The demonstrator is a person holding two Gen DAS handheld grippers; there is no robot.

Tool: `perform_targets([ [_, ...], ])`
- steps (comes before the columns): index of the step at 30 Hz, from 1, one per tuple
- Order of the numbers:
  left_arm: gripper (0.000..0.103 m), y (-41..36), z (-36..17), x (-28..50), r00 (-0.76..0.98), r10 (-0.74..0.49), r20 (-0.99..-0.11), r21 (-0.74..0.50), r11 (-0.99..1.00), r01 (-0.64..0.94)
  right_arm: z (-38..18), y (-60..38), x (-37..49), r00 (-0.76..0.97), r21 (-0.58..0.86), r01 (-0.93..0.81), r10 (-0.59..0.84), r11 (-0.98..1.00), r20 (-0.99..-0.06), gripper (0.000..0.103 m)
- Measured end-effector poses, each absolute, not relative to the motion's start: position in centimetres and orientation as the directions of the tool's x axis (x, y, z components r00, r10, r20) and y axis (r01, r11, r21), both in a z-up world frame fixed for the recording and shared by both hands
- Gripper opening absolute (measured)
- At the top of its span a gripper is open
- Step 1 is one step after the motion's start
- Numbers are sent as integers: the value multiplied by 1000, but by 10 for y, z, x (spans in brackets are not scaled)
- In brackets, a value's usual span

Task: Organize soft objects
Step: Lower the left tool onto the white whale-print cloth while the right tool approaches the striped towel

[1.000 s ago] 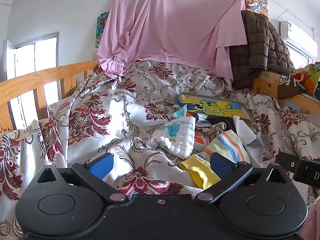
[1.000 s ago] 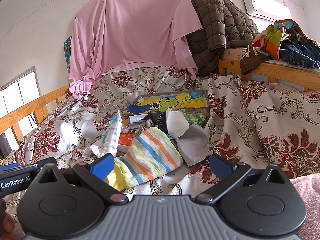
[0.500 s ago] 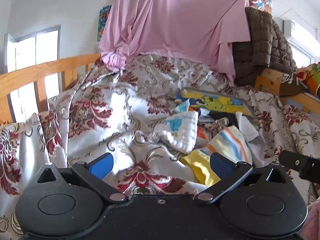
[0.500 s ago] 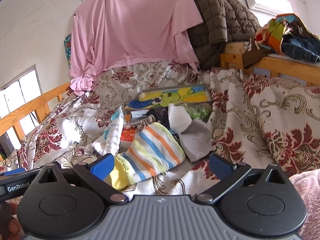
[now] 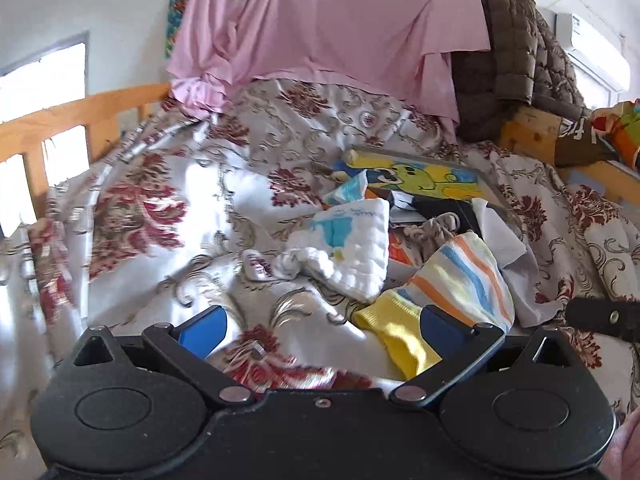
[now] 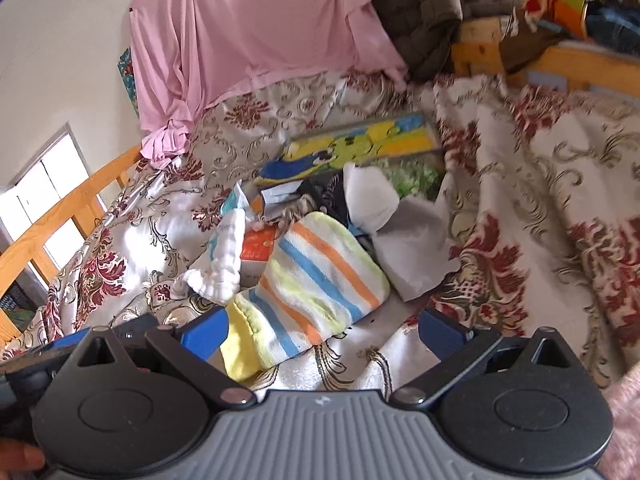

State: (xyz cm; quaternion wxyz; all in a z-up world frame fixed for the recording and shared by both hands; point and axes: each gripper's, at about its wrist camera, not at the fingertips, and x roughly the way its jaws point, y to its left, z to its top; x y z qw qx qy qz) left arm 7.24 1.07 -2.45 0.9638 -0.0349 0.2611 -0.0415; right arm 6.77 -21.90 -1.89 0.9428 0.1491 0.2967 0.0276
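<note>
A heap of soft things lies on the floral bedspread [image 5: 168, 216]. A striped sock with a yellow cuff [image 5: 452, 284] [image 6: 316, 280] is nearest, its cuff between the tips of both grippers. Left of it sits a white quilted cloth with blue print [image 5: 352, 248] [image 6: 224, 260]. A grey-white cloth [image 6: 408, 252] lies to the right. My left gripper [image 5: 320, 326] is open just above the bedspread. Over the sock's near end my right gripper [image 6: 320, 332] is open, holding nothing.
A cartoon-printed box [image 5: 420, 176] [image 6: 360, 144] lies behind the heap. A pink sheet [image 5: 320, 20] hangs on the wall. A brown quilted jacket [image 5: 516, 60] drapes over the wooden bed frame [image 5: 528, 132]. A wooden rail [image 5: 60, 120] runs along the left.
Both grippers have moved forward toward the heap, so the sock looks larger. The right wrist view has tilted clockwise. Both stay open.
</note>
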Motion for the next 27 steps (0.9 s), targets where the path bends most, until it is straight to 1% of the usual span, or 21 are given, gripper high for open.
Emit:
perform_targets([
  [4, 102, 13, -25, 102, 858, -152, -491, -117, 987, 108, -22, -218, 93, 805, 270, -31, 184, 962, -564, 103],
  [9, 102, 9, -23, 150, 840, -190, -508, -58, 981, 186, -27, -205, 128, 772, 174, -157, 230, 972, -592, 103],
  [13, 102, 8, -25, 187, 815, -230, -532, -58, 970, 236, -38, -197, 153, 744, 121, -220, 247, 968, -621, 103],
  [16, 102, 5, -33, 213, 777, -273, -568, -79, 957, 278, -51, -194, 170, 726, 109, -216, 234, 970, -646, 103],
  [22, 102, -2, -52, 249, 707, -286, -647, -17, 932, 362, -68, -192, 189, 697, 93, -217, 221, 972, -683, 103],
  [27, 102, 1, -68, 272, 634, -302, -712, -53, 923, 381, -75, -185, 193, 651, 111, -268, 265, 957, -711, 103],
])
